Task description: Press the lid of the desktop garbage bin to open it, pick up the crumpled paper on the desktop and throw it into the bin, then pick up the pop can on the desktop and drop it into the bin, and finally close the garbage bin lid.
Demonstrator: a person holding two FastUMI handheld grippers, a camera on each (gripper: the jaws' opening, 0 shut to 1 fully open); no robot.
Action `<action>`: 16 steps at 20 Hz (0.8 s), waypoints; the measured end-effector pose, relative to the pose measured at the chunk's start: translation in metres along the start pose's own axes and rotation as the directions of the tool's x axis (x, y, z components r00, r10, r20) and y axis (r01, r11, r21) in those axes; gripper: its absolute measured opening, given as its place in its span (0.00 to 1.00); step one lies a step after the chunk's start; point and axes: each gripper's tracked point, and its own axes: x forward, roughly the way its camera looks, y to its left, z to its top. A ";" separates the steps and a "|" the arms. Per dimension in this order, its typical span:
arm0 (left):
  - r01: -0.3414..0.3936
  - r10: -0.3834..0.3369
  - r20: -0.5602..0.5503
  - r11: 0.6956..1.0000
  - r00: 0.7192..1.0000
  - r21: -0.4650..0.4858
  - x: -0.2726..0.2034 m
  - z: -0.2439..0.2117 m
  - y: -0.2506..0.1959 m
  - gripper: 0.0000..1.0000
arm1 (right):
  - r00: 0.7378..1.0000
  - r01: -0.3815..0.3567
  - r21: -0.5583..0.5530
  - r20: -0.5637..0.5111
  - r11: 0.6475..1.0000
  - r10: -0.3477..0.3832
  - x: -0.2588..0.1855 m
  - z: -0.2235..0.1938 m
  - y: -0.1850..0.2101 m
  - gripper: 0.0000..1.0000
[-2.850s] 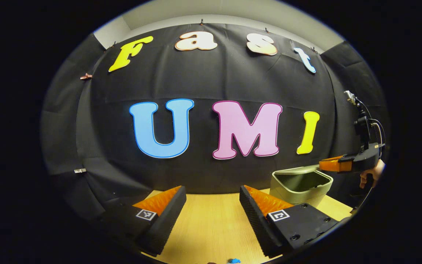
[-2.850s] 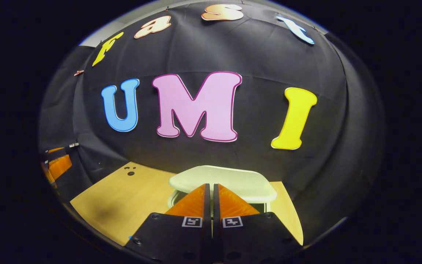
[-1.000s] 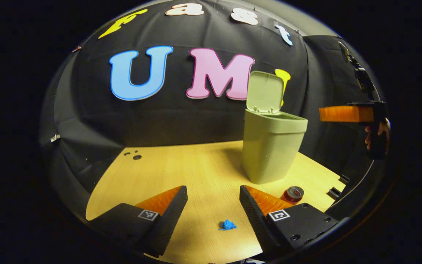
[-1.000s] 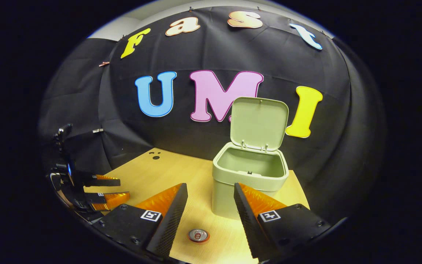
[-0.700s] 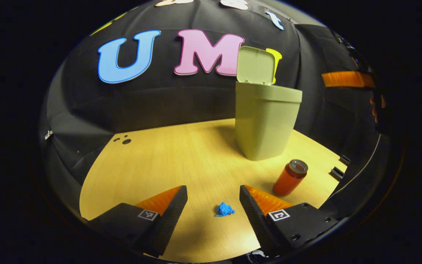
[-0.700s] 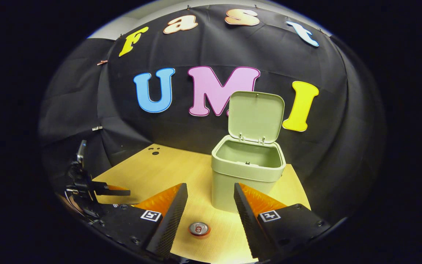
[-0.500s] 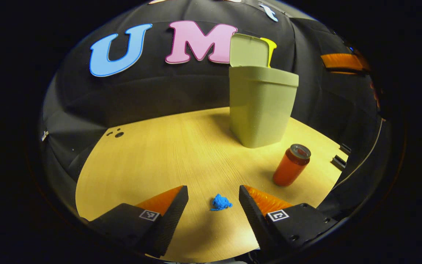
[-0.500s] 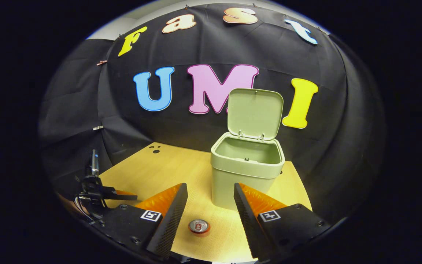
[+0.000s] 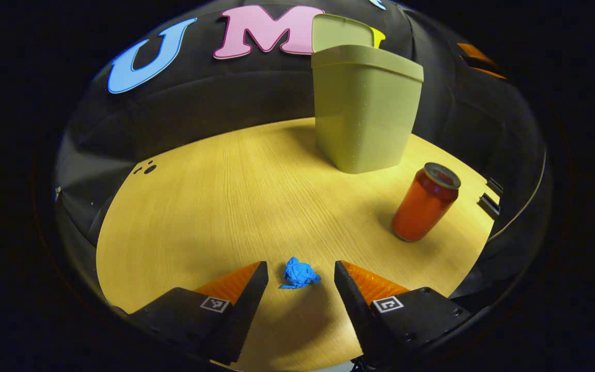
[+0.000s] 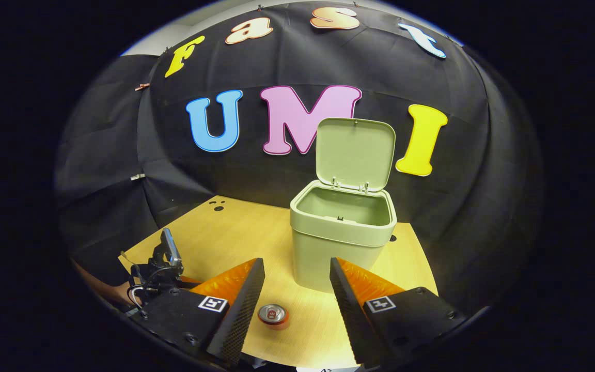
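The left tongs (image 9: pixel 297 281) hang low over the table (image 9: pixel 215 206) with their jaws spread wide and nothing gripped. The blue paper (image 9: pixel 299 274) lies on the wood between the two fingertips, touching neither as far as the left gripper view shows. Beyond it and to the right, the can (image 9: pixel 425 202) stands upright on the table, well apart from the paper and near the table's right edge. Farther back stands the green bin (image 9: pixel 364 113), its lid (image 9: pixel 339 32) raised behind the rim.

The right tongs (image 10: pixel 295 281) are likewise open and hold nothing, poised high above the table's near edge. In the right gripper view the can (image 10: pixel 273 315) sits below, between the spread fingers, seen from the top. Just past it the bin (image 10: pixel 341 243) stands with its mouth open and its lid (image 10: pixel 355 150) tipped up against the black cloth wall (image 10: pixel 122 155). At the lower left of that view the left tongs' body (image 10: pixel 160 268), with its cables, is low over the table, a bit of a person's arm (image 10: pixel 104 290) behind it.
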 end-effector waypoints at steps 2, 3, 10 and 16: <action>0.000 0.000 -0.023 1.000 1.000 -0.001 0.008 -0.004 0.000 0.80 | 1.000 0.009 0.000 -0.012 1.000 -0.009 0.001 -0.005 -0.005 0.81; 0.002 -0.003 -0.031 1.000 1.000 -0.006 0.011 -0.007 0.000 0.78 | 1.000 0.011 0.001 -0.018 1.000 -0.011 0.000 -0.007 -0.007 0.81; -0.002 0.001 -0.096 1.000 0.995 -0.017 0.024 -0.017 0.001 0.53 | 0.999 0.021 0.010 -0.042 1.000 -0.020 0.002 -0.016 -0.017 0.81; -0.013 0.011 -0.095 1.000 0.995 -0.027 0.017 -0.015 0.005 0.50 | 0.999 0.013 0.020 -0.031 1.000 -0.013 0.002 -0.015 -0.016 0.83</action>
